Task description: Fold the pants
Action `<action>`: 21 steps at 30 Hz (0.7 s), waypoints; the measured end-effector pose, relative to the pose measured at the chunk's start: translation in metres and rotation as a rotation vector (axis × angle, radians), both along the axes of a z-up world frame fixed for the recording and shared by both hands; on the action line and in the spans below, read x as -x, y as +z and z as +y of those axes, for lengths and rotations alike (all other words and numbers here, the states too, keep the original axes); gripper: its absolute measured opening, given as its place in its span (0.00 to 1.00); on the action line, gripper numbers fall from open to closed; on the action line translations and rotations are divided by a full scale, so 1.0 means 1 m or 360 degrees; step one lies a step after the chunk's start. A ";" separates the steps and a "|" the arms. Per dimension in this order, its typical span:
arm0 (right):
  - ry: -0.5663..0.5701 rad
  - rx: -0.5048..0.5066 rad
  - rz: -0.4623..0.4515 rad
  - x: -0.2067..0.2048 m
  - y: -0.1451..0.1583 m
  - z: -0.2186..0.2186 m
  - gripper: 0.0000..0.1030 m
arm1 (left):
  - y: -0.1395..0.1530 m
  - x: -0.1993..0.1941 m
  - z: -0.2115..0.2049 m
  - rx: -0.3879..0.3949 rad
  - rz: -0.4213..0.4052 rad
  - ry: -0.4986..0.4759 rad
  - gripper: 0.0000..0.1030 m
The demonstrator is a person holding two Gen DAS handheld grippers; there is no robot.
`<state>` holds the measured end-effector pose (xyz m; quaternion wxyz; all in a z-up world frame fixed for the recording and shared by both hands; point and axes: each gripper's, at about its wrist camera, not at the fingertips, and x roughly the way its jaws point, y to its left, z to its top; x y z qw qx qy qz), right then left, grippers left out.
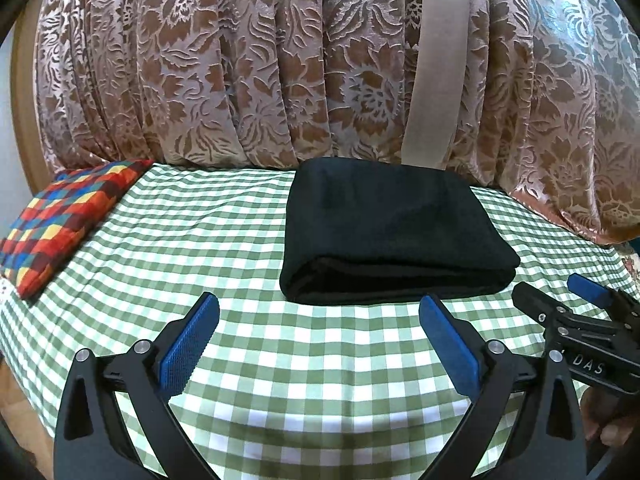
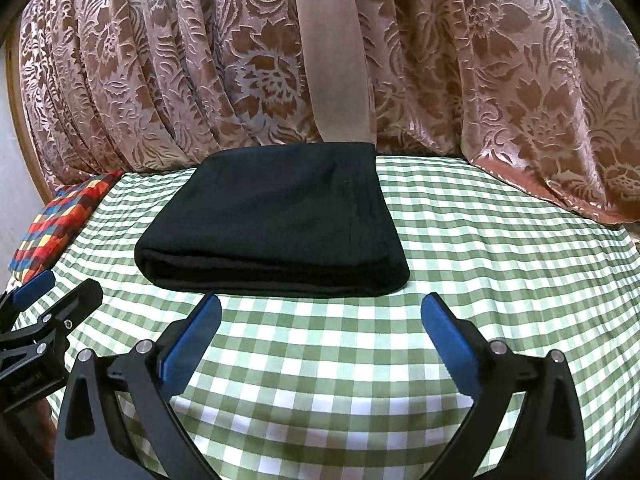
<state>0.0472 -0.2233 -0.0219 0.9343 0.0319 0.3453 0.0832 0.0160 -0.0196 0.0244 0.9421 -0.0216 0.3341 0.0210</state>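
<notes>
Black folded pants (image 1: pixel 394 236) beyond both tongs (image 1: pixel 320 306)

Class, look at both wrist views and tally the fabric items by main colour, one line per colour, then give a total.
Black: 1, the folded pants
Green and white check: 1, the tablecloth
Multicoloured squares: 1, the cushion
Brown floral: 1, the curtain
Total: 4

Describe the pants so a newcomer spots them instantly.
Find the green-and-white checked tablecloth in front of the floral curtain. On it lie the pants, a plain black folded rectangle. The multicoloured checked cushion at the far left is the only other item.
</notes>
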 end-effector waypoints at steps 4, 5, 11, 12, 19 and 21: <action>0.0001 0.0002 -0.0012 0.005 0.002 0.002 0.97 | 0.003 0.004 0.000 -0.0014 -0.0017 0.0033 0.96; 0.0003 0.0001 -0.0018 0.005 0.003 0.002 0.97 | 0.004 0.005 0.001 -0.0017 -0.0028 0.0036 0.96; 0.0018 0.0001 -0.0033 0.007 0.006 0.003 0.97 | 0.007 0.007 0.001 -0.0026 -0.0042 0.0043 0.96; 0.0019 0.0001 -0.0031 0.007 0.005 0.003 0.97 | 0.008 0.007 0.001 -0.0030 -0.0043 0.0043 0.96; 0.0024 -0.0003 -0.0031 0.007 0.005 0.004 0.97 | 0.009 0.009 0.001 -0.0035 -0.0052 0.0045 0.96; 0.0030 -0.0002 -0.0031 0.007 0.005 0.006 0.97 | 0.009 0.009 0.000 -0.0031 -0.0051 0.0048 0.96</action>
